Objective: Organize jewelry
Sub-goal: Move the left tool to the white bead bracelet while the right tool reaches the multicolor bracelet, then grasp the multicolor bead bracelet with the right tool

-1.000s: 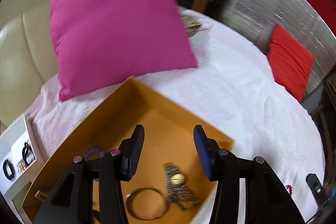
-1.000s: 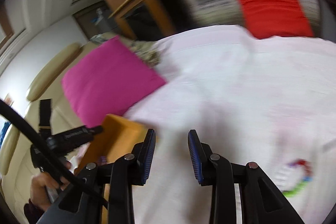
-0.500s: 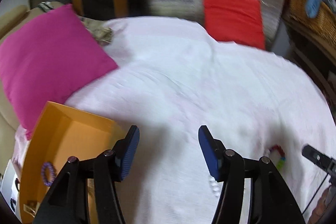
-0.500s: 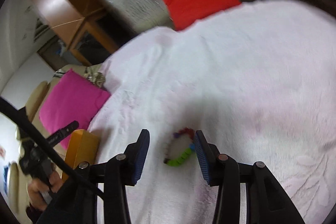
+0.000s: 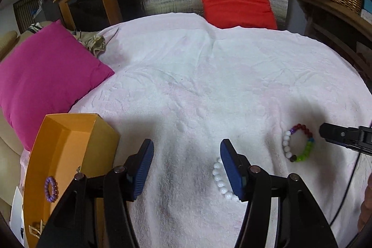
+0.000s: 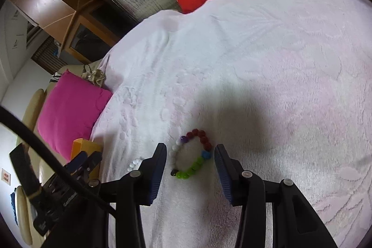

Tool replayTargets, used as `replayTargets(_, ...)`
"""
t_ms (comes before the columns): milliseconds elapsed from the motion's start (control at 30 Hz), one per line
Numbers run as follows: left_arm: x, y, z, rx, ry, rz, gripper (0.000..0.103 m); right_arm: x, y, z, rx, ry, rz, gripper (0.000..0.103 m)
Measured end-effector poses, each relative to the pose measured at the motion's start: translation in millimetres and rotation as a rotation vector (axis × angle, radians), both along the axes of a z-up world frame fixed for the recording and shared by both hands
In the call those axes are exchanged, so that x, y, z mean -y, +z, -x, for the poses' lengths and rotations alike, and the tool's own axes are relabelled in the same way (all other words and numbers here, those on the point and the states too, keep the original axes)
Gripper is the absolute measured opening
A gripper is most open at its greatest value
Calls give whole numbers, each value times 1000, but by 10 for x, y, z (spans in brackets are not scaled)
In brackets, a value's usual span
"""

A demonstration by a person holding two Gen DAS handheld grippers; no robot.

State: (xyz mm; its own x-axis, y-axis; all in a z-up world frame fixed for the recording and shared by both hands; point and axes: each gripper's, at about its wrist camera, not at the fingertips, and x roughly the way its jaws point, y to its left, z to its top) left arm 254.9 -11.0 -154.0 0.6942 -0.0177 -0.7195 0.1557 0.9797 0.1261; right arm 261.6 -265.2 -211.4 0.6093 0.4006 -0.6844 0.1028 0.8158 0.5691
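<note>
On the bed (image 5: 209, 76), under a pale pink-white cover, two beaded bracelets are seen near the edge closest to the cameras. Compared with a second ago, the left gripper (image 5: 187, 166) is found shifted away from above the orange box (image 5: 69, 145), which then filled the lower middle of its view and now lies at the lower left; only the purple bead ring (image 5: 50, 188) in the box is shown now, the watch and bangle seen earlier being out of frame. The left jaws have just been opening and stand released, with only bare cover between them; the white bead bracelet (image 5: 220, 180) lies just beside the right-hand pad and is partly hidden by it. The right gripper (image 6: 190, 169) is now set around the multicoloured bracelet (image 6: 191, 153), which a second ago appeared as a blur far off at the lower right of its view. Its jaws have been opening and are released: the bracelet lies flat between the pads, clear of both. The loop is a slight oval, its long axis running from the green beads nearest the gripper to the dark red beads farthest from it, roughly along the fingers. The pink cushion (image 5: 44, 83) lies toward the bed's far left corner, the red cushion (image 5: 234, 1) beyond the far edge
</note>
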Motion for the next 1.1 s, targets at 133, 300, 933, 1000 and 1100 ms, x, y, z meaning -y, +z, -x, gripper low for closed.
replayTargets(133, 29, 3, 21, 12, -7, -11, 61, -7, -53, -23, -28, 5, -26, 47)
replayTargets(300, 26, 12, 16, 24, -11, -25, 61, -23, -104, -36, -55, 11, -31, 47)
replayTargets(933, 42, 37, 55, 52, -9, -70, 61, -11, -251, -86, -106, -11, -45, 48)
replayTargets(1000, 49, 39, 66, 56, -11, -74, 61, -23, -259, -105, -92, -16, -42, 49)
replayTargets(1100, 64, 45, 84, 62, -19, -78, 61, -68, -242, -143, -67, -18, -14, 53)
